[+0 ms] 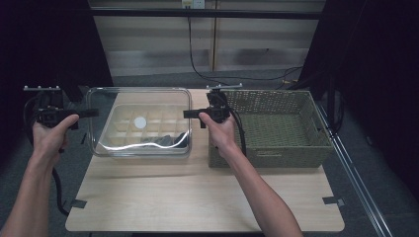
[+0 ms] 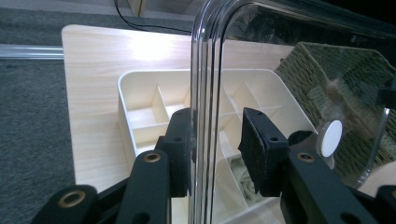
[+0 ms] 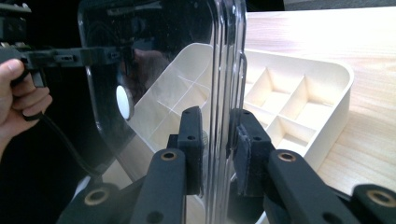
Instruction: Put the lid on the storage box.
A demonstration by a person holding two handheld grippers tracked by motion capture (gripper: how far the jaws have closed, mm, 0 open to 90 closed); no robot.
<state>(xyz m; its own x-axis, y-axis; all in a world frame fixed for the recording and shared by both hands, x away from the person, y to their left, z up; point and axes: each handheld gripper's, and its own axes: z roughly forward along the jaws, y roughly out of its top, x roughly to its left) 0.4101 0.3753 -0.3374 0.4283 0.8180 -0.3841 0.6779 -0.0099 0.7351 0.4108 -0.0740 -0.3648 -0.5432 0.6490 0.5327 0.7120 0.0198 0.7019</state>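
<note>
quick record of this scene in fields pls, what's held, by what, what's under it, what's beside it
held: clear lid, lifted above the tray
left gripper: jaws astride the lid's left rim
right gripper: shut on the lid's right rim
under: white divided tray on table
beside: wicker basket, right of tray

**Surroundings of the work area**

A rectangular woven green-brown wicker basket (image 1: pixel 276 126) is sitting on the right part of the pale wooden table (image 1: pixel 197 197). Black cables (image 1: pixel 232 76) are trailing across the grey floor beyond the table, before a pale panelled wall (image 1: pixel 163 44).
</note>
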